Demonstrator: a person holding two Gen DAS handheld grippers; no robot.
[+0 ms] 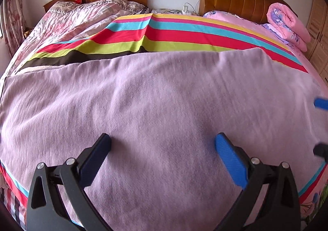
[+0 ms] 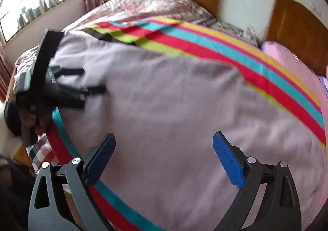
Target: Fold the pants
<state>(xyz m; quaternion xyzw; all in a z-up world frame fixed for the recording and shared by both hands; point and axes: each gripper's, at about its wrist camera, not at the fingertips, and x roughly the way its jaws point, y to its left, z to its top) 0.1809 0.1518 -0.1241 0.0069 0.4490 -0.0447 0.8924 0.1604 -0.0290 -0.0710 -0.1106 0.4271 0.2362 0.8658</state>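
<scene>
Right view is blurred; the lilac pants [image 1: 155, 108] run past the frame edges. Two tongs, left tongs [image 1: 163, 144] and right tongs [image 2: 164, 144], both spread apart.

You see the bed [image 1: 266, 25], covered by a striped sheet [image 1: 184, 36]; the lilac pants [image 1: 153, 108] lie flat upon the sheet, a rolled pink quilt [image 1: 287, 23] beside its headboard.

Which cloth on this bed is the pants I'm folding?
Start at the bed with its striped sheet. The pants are the plain lilac cloth spread flat across its near half, under both open grippers. Nothing else there is unpatterned lilac.
</scene>
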